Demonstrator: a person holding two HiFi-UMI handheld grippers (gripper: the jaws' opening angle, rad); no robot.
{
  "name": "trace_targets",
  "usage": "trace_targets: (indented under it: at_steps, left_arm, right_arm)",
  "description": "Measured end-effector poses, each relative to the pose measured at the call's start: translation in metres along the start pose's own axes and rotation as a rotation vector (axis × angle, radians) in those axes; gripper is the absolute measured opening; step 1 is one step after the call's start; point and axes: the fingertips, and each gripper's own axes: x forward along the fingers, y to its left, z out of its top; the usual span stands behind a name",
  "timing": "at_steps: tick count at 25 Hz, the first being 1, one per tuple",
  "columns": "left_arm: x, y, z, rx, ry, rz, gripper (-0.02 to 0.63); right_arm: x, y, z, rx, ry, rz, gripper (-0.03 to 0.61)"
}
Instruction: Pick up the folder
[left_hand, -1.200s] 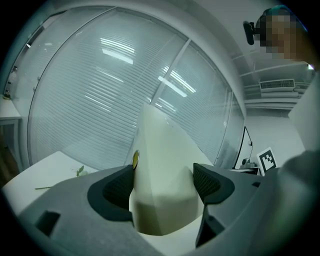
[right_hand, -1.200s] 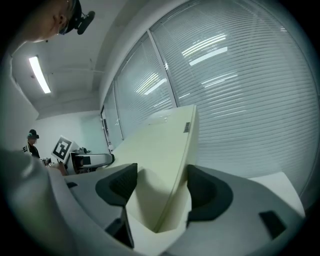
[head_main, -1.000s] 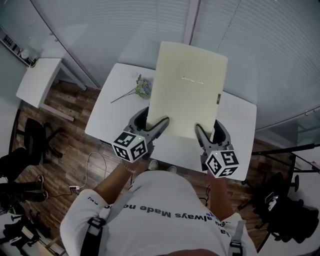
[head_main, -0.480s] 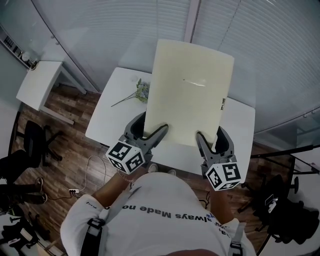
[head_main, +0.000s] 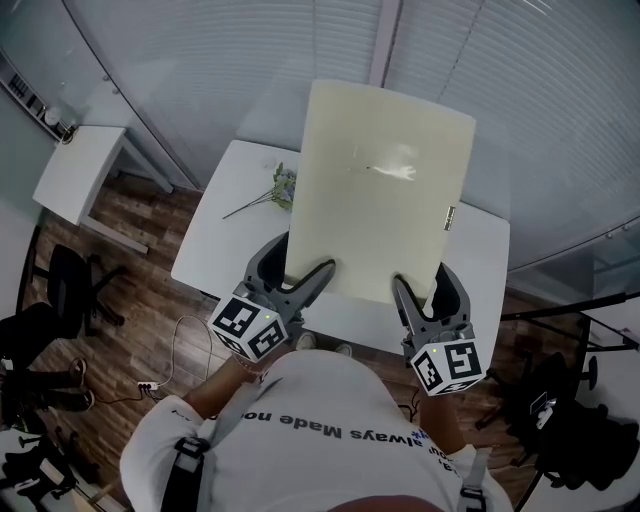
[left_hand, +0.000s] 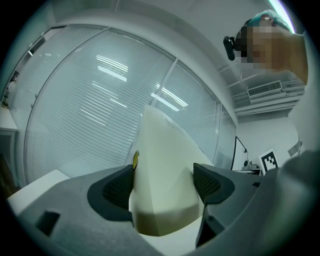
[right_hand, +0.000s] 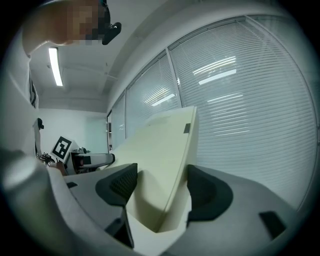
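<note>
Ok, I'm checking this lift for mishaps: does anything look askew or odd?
Nothing damaged. The folder, clamped at its near edge by the left gripper and right gripper, tilts up over the table. A flower sprig lies loose beside it.

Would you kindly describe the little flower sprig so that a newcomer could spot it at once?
Find the white table by the window blinds. On its far left part, just left of the cream folder held up over it, lies the flower sprig. It is the only thin-stemmed, pale purple and green thing there.
</note>
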Motion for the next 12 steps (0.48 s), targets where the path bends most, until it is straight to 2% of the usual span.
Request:
trace_targets:
  at_steps: [12]
  left_arm:
    - [0.0035,-0.0016,0.0046,0.014,-0.003,-0.004,0.351]
  right_arm:
    - [0.0002,-0.0017,0.0049,-0.007,-0.012,0.001,0.311]
